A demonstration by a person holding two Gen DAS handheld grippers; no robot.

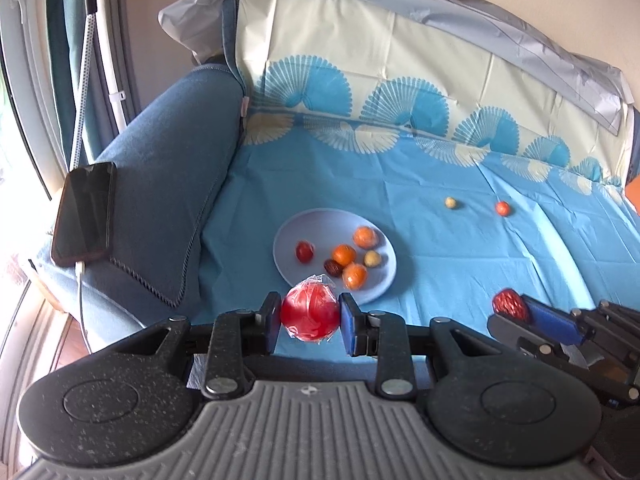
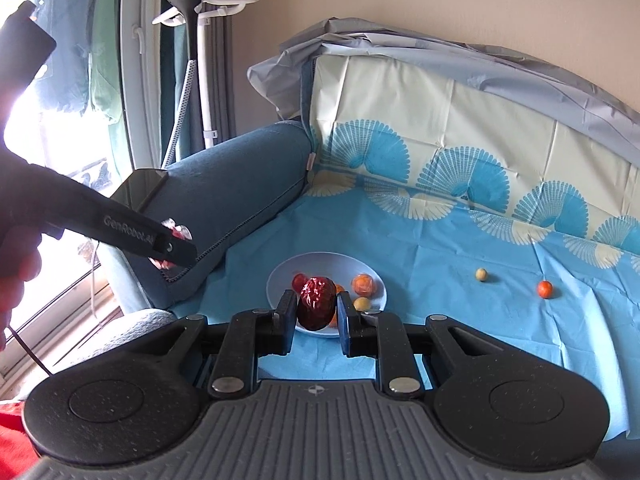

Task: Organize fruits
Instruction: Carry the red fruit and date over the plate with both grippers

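Note:
My left gripper (image 1: 309, 317) is shut on a red fruit wrapped in clear plastic (image 1: 310, 316), held just in front of the near rim of a pale blue plate (image 1: 288, 236). The plate holds several small fruits: oranges, a red one, a dark date and a pale one. My right gripper (image 2: 317, 312) is shut on a dark red wrinkled date (image 2: 316, 302), held above the near edge of the same plate (image 2: 320, 264); it also shows in the left wrist view (image 1: 510, 305). A small pale fruit (image 1: 451, 202) and a small orange fruit (image 1: 502, 208) lie loose on the blue cloth.
A blue patterned cloth (image 1: 440, 264) covers the sofa seat and backrest. The blue sofa armrest (image 1: 168, 184) stands left of the plate, with a black phone (image 1: 84, 212) lying on it. A garment steamer stand (image 2: 196, 64) and a window are at far left.

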